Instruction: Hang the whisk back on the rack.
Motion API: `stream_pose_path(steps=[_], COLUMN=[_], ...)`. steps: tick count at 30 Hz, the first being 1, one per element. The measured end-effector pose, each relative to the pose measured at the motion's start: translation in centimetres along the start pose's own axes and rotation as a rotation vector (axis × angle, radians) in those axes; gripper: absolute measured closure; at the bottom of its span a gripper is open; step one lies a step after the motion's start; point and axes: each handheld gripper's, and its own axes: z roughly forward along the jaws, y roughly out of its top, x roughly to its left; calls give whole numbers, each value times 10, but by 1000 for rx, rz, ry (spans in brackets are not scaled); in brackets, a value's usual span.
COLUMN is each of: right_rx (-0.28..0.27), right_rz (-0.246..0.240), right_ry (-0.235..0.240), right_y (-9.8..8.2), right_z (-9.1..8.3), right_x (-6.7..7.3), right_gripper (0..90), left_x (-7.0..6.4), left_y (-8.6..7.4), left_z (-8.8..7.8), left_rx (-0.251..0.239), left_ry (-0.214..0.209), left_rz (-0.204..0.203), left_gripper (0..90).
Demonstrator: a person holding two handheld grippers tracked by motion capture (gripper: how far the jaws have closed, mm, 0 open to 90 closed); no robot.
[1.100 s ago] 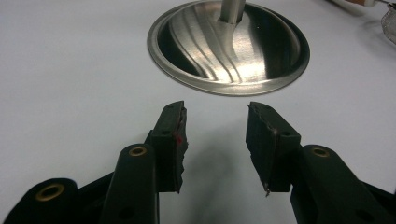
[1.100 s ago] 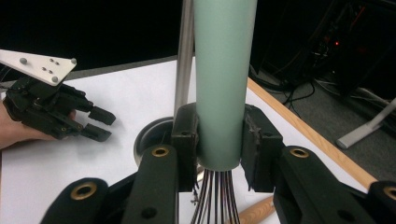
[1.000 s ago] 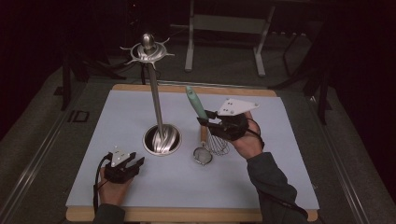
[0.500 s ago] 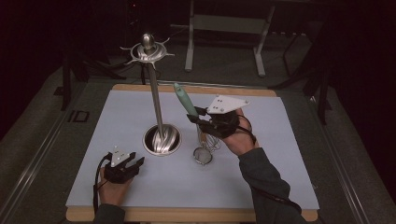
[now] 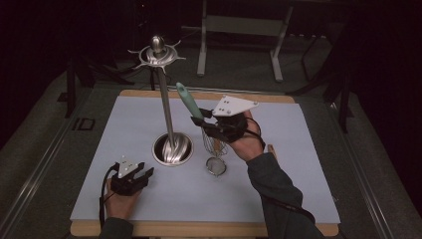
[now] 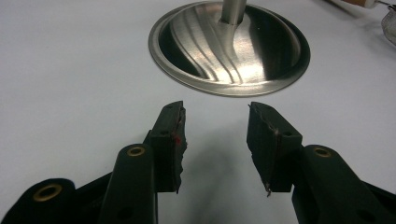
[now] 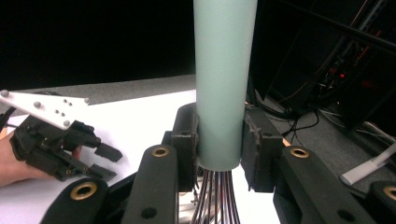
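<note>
A whisk with a pale green handle [image 5: 189, 101] [image 7: 224, 84] is tilted up and to the left above the white mat, its wires [image 5: 217, 144] hanging down. My right gripper [image 5: 201, 122] [image 7: 219, 140] is shut on the lower end of that handle. Just left of it stands a steel utensil stand with a round base [image 5: 172, 148] [image 6: 229, 46], a tall pole [image 5: 165, 107] and a hooked crown [image 5: 157, 52]. My left gripper [image 5: 144, 174] [image 6: 215, 135] [image 7: 106, 162] rests low on the mat in front of the base, open and holding nothing.
A small mesh strainer [image 5: 216, 167] [image 6: 390, 21] lies on the mat right of the base, under the whisk. The white mat [image 5: 298, 164] covers a wooden table. Behind the table stand a metal frame's legs [image 5: 201, 45] on a dark floor.
My right gripper has carried the whisk left and a little up, closer to the stand's pole. The left gripper has stayed where it was.
</note>
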Motion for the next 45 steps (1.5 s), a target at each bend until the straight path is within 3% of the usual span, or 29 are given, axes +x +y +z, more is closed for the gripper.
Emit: stream_pose_path(steps=[16,23,31,37,45], right_rx=[-52,-60,-27,-21,-41], right_rz=[-94,-128,-120,-100,-76], right_ry=[-13,1,-31,-88,-84], right_y=[23,38,43,42,47], right_z=[2,2,12,23,31], right_x=[-5,2,2,2,7], right_gripper=[690,689,688,677,621], left_x=[0,0,0,0,0], left_y=[0,0,0,0,0], left_z=[0,0,0,0,0], left_rx=[0,1,0,0,1], left_ry=[-1,-1,-1,-1,-3], left_rz=[-6,-5,-5,-5,-1], left_gripper=[567,566,565,564,563])
